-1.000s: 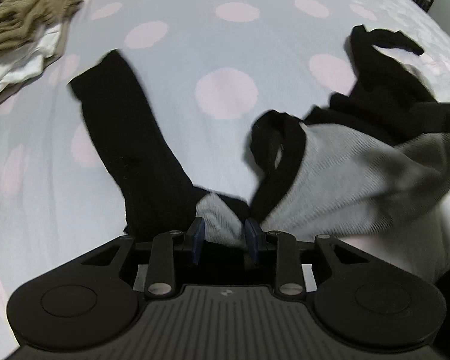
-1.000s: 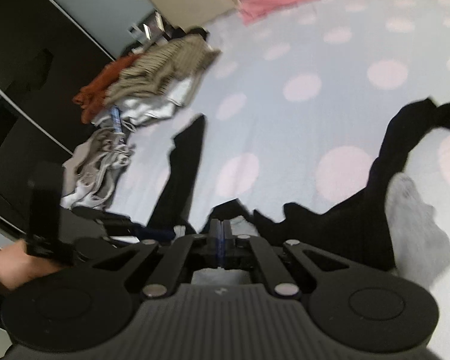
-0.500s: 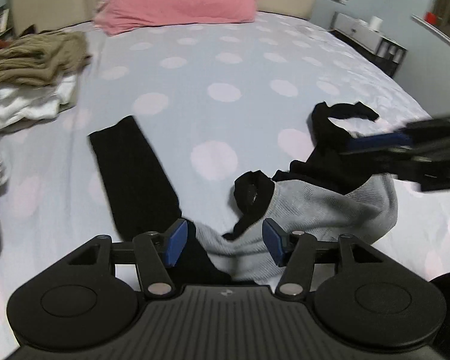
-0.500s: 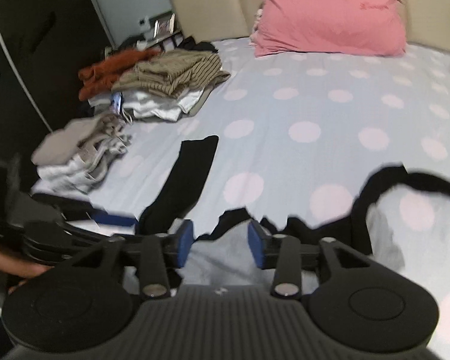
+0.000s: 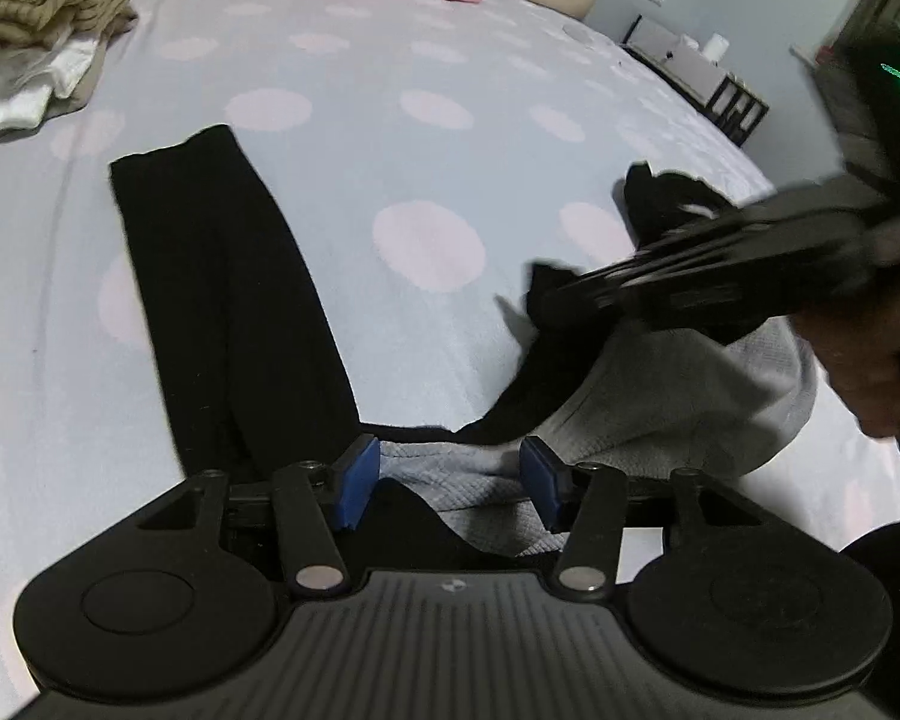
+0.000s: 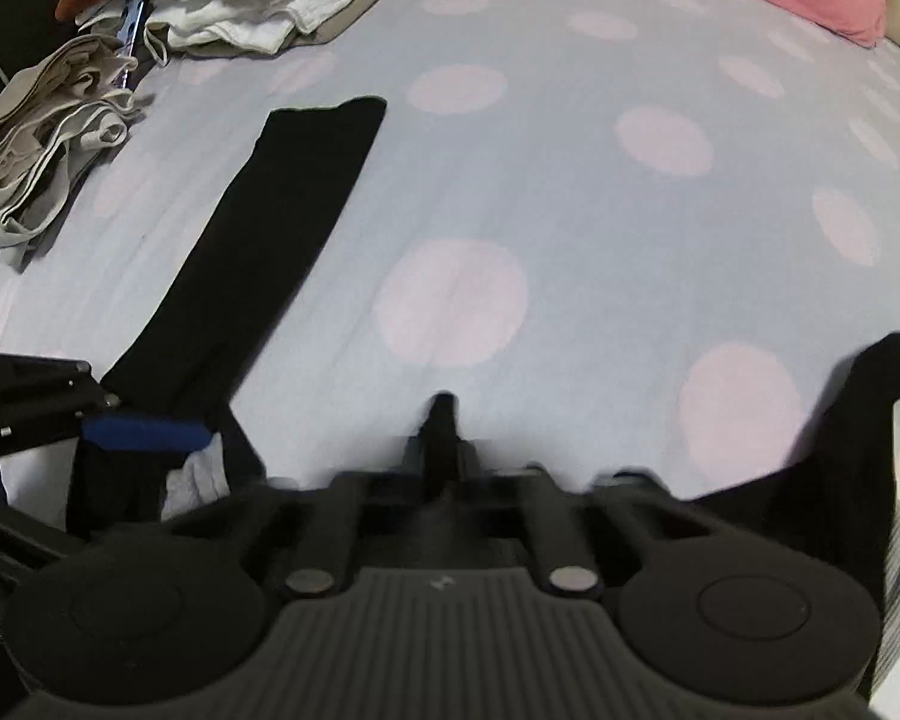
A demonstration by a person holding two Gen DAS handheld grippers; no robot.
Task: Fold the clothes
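Sweater [image 5: 678,402], grey w/ black sleeves, lies crumpled on bed [image 5: 390,138]. Left hand-held gripper [image 5: 450,483] spread wide over its grey hem, gripping nothing. Right hand-held gripper [image 6: 444,420] blurred, jaws look pinched together; contents unclear.

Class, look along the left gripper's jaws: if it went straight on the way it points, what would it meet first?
The left gripper, jaws open, would probably meet the grey and black garment first: its grey fabric already lies between the jaws. Past it is the spotted bedsheet, though depth is hard to judge.
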